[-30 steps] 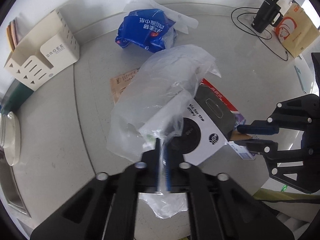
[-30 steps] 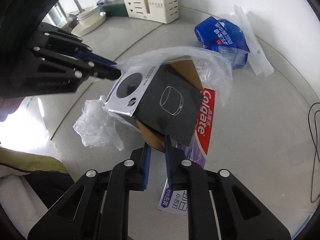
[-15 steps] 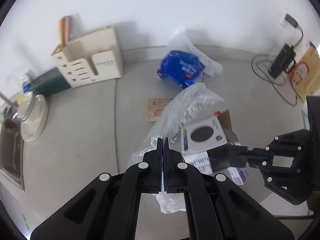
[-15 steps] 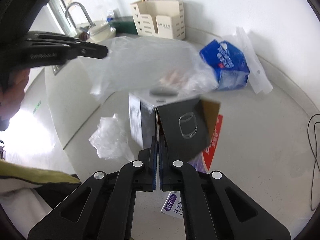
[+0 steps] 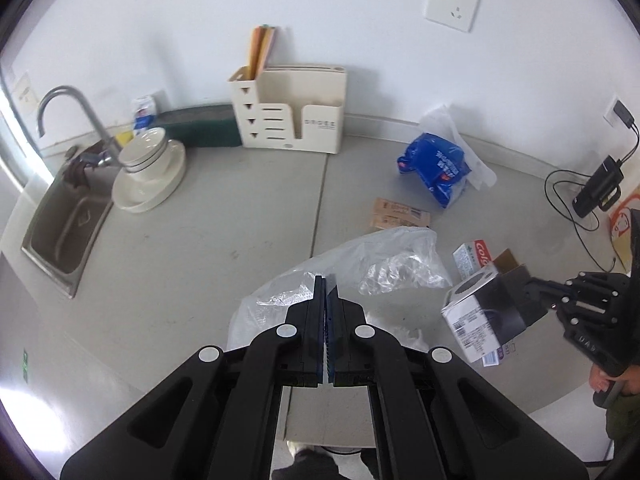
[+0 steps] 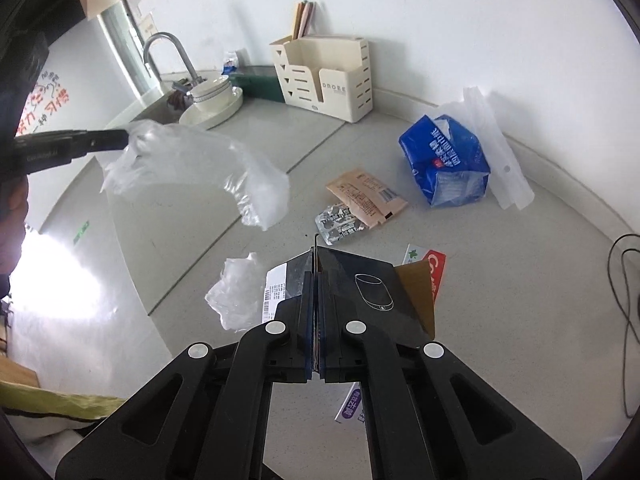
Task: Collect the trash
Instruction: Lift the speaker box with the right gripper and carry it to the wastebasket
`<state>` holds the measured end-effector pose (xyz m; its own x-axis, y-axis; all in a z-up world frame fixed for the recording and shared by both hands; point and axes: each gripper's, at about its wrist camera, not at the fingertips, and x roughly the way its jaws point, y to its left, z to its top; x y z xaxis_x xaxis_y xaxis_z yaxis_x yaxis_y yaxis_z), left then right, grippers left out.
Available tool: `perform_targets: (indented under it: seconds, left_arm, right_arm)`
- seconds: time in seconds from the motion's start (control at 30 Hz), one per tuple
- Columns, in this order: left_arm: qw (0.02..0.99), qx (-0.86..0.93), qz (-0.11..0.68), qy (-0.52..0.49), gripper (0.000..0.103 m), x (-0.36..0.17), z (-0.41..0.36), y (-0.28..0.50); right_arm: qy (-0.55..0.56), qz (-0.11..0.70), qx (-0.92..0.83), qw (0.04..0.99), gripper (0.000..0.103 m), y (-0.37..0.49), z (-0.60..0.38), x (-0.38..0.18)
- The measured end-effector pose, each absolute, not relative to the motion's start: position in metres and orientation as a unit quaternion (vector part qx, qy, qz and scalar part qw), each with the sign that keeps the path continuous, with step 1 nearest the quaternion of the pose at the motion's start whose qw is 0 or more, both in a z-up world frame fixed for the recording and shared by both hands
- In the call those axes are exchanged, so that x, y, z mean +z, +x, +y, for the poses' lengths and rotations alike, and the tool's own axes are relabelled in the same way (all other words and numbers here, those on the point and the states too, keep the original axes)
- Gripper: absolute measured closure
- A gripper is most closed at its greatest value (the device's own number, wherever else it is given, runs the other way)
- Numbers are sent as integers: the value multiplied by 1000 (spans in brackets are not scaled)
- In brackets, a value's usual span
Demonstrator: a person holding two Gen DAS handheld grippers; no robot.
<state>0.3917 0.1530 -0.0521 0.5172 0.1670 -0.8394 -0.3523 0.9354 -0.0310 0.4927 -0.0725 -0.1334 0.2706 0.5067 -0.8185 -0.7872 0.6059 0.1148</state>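
Trash lies scattered over the grey desk [image 6: 520, 272]: one blue tissue pack [image 6: 444, 166], one long clear sleeve [image 6: 496, 148] just behind it, one tan sachet [image 6: 366, 196], one foil blister pack [image 6: 340, 224] touching the sachet's near edge, one red-and-white toothpaste carton [image 6: 434, 272] and one crumpled scrap of clear film [image 6: 236, 294]. Two more pieces are off the desk. The left gripper [image 5: 327, 292] is clamped on one clear plastic bag [image 5: 384, 264], which hangs open in the air. The right gripper [image 6: 316, 300] is pinched on the flap of one black box [image 6: 360, 292] with a white labelled side, held above the toothpaste carton. At the back stand one cream organiser [image 5: 296, 112], one stack of white dishes [image 5: 150, 168] and one sink [image 5: 64, 228] with a single tap [image 5: 76, 116].
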Motion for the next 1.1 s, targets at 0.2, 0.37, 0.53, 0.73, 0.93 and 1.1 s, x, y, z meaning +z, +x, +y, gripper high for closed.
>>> perform_targets:
  seconds: [0.2, 0.37, 0.53, 0.73, 0.93, 1.1]
  left_arm:
    - [880, 135, 443, -112, 103, -41, 170, 346]
    - [891, 95, 432, -99, 103, -33, 179, 303]
    - [897, 59, 431, -84, 103, -31, 189, 254]
    - [890, 40, 443, -95, 103, -41, 198, 203]
    - [864, 13, 483, -139, 103, -79, 200, 168]
    - [850, 23, 512, -125, 103, -104, 180, 165]
  right_arm:
    - [-161, 417, 383, 809, 101, 450, -74, -103]
    - [-155, 414, 350, 826, 101, 409, -75, -88]
    - [-146, 420, 314, 839, 101, 346, -74, -81]
    - [-125, 443, 282, 842, 101, 284, -84, -89]
    - [-122, 487, 271, 821, 101, 235, -99, -128]
    - [-105, 519, 277, 802, 101, 221, -121, -151]
